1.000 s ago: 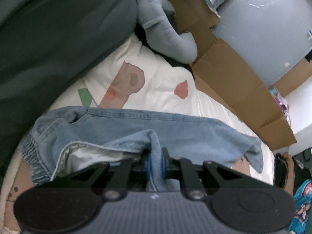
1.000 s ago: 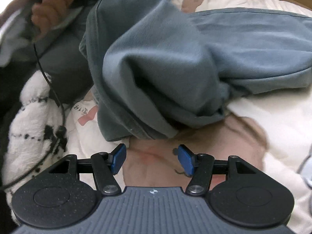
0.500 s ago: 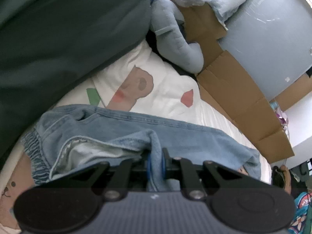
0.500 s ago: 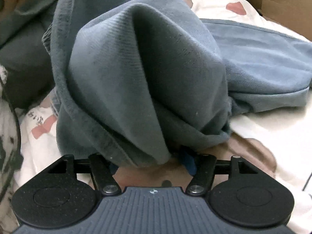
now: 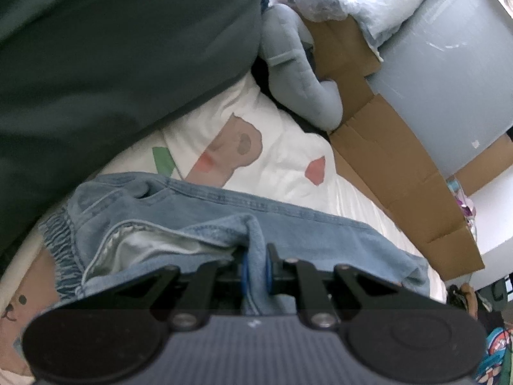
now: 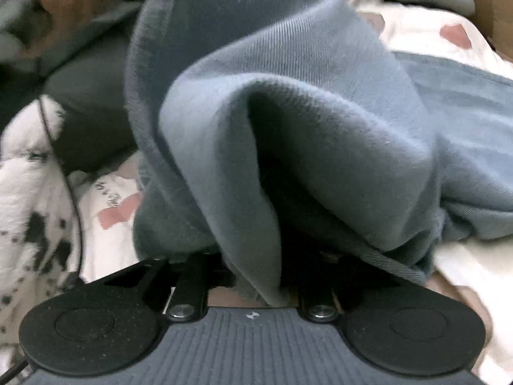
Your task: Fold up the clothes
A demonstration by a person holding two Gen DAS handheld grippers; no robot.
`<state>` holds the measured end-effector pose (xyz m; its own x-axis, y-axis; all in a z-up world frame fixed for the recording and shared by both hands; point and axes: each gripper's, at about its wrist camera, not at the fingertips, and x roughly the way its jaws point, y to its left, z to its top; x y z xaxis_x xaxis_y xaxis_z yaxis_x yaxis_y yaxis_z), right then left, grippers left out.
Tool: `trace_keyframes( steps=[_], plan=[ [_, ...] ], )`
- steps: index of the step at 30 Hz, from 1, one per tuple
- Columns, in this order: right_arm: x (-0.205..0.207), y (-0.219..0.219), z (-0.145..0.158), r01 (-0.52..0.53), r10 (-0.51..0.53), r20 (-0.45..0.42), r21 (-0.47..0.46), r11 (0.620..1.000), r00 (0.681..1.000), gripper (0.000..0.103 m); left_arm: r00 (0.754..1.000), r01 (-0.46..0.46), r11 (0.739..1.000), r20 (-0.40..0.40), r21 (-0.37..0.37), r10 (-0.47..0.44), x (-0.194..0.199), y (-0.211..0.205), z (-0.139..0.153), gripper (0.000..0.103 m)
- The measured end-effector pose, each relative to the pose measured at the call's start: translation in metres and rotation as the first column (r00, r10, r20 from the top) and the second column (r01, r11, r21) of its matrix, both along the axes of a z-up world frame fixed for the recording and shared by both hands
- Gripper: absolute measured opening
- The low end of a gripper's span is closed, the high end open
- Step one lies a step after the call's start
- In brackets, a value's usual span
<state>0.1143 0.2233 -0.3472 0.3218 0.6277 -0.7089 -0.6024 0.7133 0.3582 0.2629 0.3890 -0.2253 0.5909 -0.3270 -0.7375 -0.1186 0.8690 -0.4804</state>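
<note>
The left gripper [image 5: 255, 269] was clamped on a bunched fold of the light-blue denim jeans [image 5: 288, 224], which lay stretched across the white printed bedsheet [image 5: 288, 157] beside flattened brown cardboard [image 5: 394, 173]. The right gripper [image 6: 258, 284] was closing, a fold of the slate-blue twill garment [image 6: 288, 128] hanging between its jaws and hiding the pads, so contact could not be told. A hand [image 6: 69, 3] showed at the upper left.
</note>
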Motion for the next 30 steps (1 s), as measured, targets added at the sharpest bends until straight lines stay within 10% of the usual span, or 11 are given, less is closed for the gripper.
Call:
trace_keyframes(
  steps=[15, 30],
  plan=[
    [0.027, -0.089, 0.079, -0.248, 0.254, 0.048, -0.112, 0.962, 0.966, 0.013, 0.984, -0.129, 0.991, 0.117, -0.043, 0.133, -0.055, 0.008, 0.024, 0.01],
    [0.067, -0.149, 0.19, -0.207, 0.228, 0.168, -0.134, 0.969, 0.959, 0.008, 0.953, -0.136, 0.991, 0.27, -0.019, 0.136, -0.079, -0.004, 0.109, 0.01]
  ],
)
